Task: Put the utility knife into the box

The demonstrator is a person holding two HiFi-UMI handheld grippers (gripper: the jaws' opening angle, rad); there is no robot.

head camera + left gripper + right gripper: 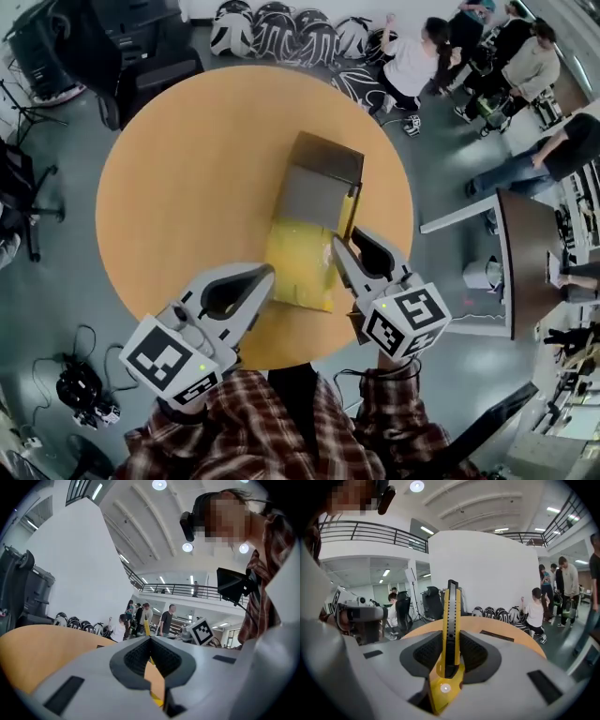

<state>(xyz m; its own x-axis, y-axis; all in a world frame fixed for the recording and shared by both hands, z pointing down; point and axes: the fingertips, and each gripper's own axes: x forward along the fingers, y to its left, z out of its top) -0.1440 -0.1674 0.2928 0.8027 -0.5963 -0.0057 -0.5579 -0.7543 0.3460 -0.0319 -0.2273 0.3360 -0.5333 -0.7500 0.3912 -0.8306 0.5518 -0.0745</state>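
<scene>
Clamping utility knife [450, 620] lengthwise in right gripper [337, 244] jaws, left gripper [269, 273] jaws pressed together, empty, both beside box [326, 155]

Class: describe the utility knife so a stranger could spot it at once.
On the round table lies an open cardboard box, with the right hand-held gripper at its right edge. Between the jaws is the utility knife: a slim yellow bar with a black centre strip, narrower than the box's yellow flap.
</scene>
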